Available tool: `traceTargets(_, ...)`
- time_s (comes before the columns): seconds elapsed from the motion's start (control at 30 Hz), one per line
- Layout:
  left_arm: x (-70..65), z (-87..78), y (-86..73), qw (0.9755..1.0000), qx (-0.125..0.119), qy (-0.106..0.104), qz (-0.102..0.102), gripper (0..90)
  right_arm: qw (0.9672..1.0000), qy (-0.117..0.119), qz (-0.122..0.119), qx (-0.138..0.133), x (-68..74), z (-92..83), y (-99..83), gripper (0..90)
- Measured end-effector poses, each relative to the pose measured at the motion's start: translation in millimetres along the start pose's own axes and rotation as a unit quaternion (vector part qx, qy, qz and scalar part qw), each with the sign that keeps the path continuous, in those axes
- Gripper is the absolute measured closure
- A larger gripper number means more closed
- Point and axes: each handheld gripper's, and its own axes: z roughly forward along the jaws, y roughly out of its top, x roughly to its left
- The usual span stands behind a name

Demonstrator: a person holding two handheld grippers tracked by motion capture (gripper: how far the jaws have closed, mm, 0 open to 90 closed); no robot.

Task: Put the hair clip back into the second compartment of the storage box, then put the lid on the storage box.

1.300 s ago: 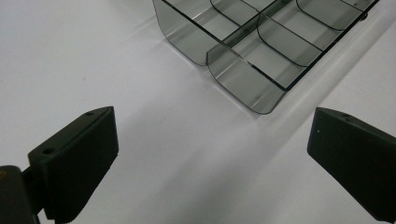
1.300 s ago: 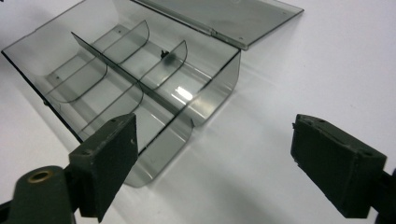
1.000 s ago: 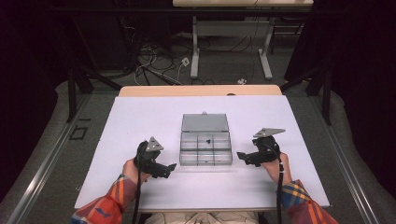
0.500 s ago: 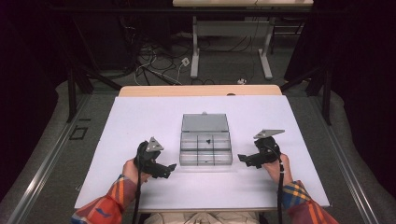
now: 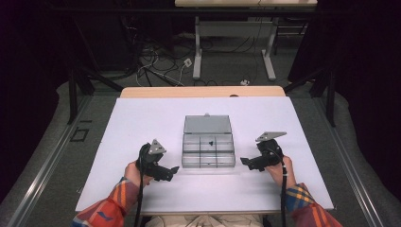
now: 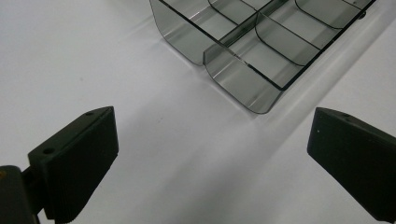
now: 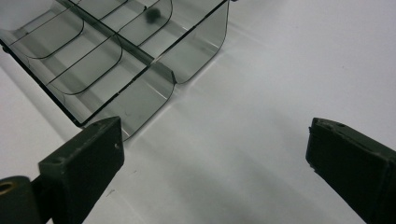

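A: With both hands parked either side, where's the clear smoky-grey plastic compartment box (image 5: 208, 149)?

B: Mid white table (image 5: 142, 123), lid flat behind it, between left gripper (image 5: 173, 170) and right gripper (image 5: 243, 161). Likely staged for a two-sided approach.

A: Jaws?

B: Both wide, nothing between them; right's just been opening.

A: Orientation?

B: Long axis runs away from the person; small black item (image 7: 152, 15) sits in one far compartment.

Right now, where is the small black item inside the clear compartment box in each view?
High view: small black item at centre, in a far-row compartment of the compartment box.
Left gripper view: not in it.
Right gripper view: top, left of middle.
Shared landmark: the box's curved near wall.
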Motion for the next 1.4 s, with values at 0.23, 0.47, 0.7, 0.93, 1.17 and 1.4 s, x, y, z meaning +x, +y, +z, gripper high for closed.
traceTargets(0.23, -0.2, -0.4, 0.2, 1.0, -0.003, 0.0, 0.004, 2.0, 1.0, 0.0, -0.004, -0.002, 0.1, 0.6, 0.1, 4.2)
traceTargets(0.47, -0.1, 0.1, -0.4, 1.0, -0.005, -0.001, 0.0, 2.0, 1.0, -0.002, -0.007, 0.001, -0.1, 1.2, 0.4, 4.3)
traceTargets(0.7, -0.2, 0.9, -0.2, 1.0, -0.006, -0.003, 0.0, 2.0, 0.9999, -0.005, -0.01, 0.001, -0.4, 0.8, 1.2, 4.3)
traceTargets(0.93, -2.6, 1.8, 2.0, 0.9999, -0.009, -0.001, 0.005, 2.1, 0.9997, -0.014, -0.017, -0.005, -0.7, -0.3, 2.0, 4.5)
traceTargets(1.17, -1.6, 4.0, 4.6, 0.9999, -0.013, -0.004, 0.007, 2.0, 0.9998, -0.013, -0.015, -0.003, -0.8, -0.5, 2.3, 4.5)
traceTargets(1.4, -2.5, 4.9, 13.1, 0.9997, -0.023, -0.005, 0.005, 2.0, 0.9998, -0.014, -0.014, -0.007, -0.1, -0.6, 2.8, 5.3)
